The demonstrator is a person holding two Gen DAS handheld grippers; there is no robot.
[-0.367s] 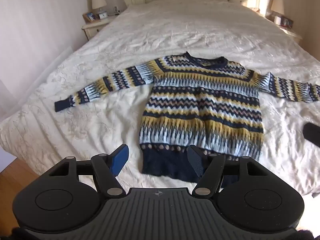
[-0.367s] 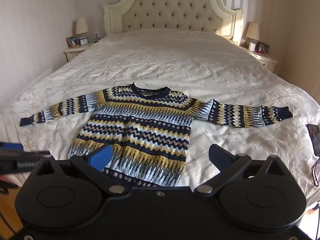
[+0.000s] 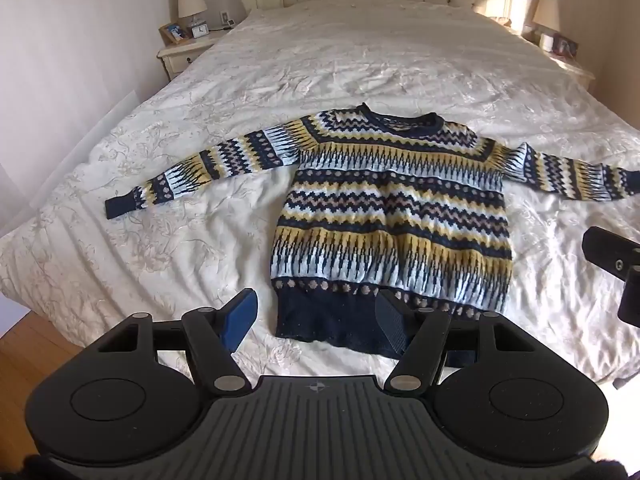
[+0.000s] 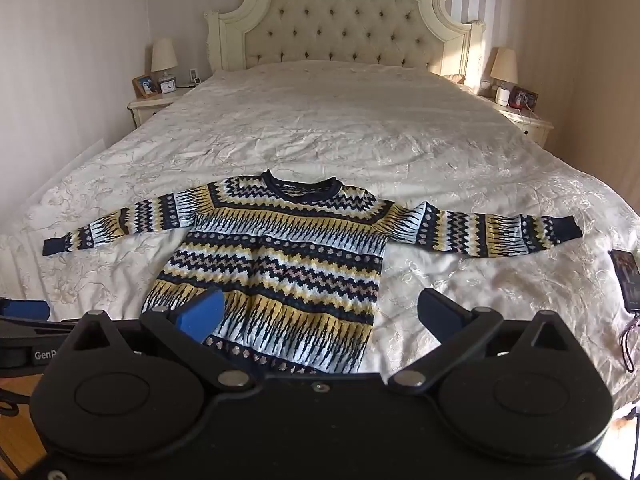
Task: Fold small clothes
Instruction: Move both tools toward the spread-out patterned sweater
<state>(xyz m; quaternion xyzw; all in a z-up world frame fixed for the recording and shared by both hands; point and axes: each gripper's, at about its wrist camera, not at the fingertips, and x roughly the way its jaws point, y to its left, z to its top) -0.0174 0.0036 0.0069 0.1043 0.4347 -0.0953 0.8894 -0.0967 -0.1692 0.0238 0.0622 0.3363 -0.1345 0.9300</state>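
A knitted sweater (image 3: 392, 216) in navy, yellow, white and tan zigzag bands lies flat, front up, on the bed with both sleeves spread out sideways. Its navy hem faces me. My left gripper (image 3: 316, 312) hovers open over the hem's left part, its pads apart and not pressing on the cloth. In the right wrist view the sweater (image 4: 280, 264) lies ahead and to the left. My right gripper (image 4: 320, 310) stands wide open over the sweater's lower right corner, with nothing gripped. Each gripper shows at the edge of the other's view: right gripper (image 3: 612, 264), left gripper (image 4: 24, 312).
The bed (image 4: 360, 128) has a cream quilt and a tufted headboard (image 4: 344, 28). Nightstands with lamps stand on both sides, left one (image 4: 156, 108), right one (image 4: 524, 120). A phone (image 4: 626, 280) lies by the right sleeve's cuff. Wooden floor (image 3: 24, 344) shows at the lower left.
Almost nothing differs. The right gripper shows a little further in at the right edge of the left wrist view; the sweater has not moved.
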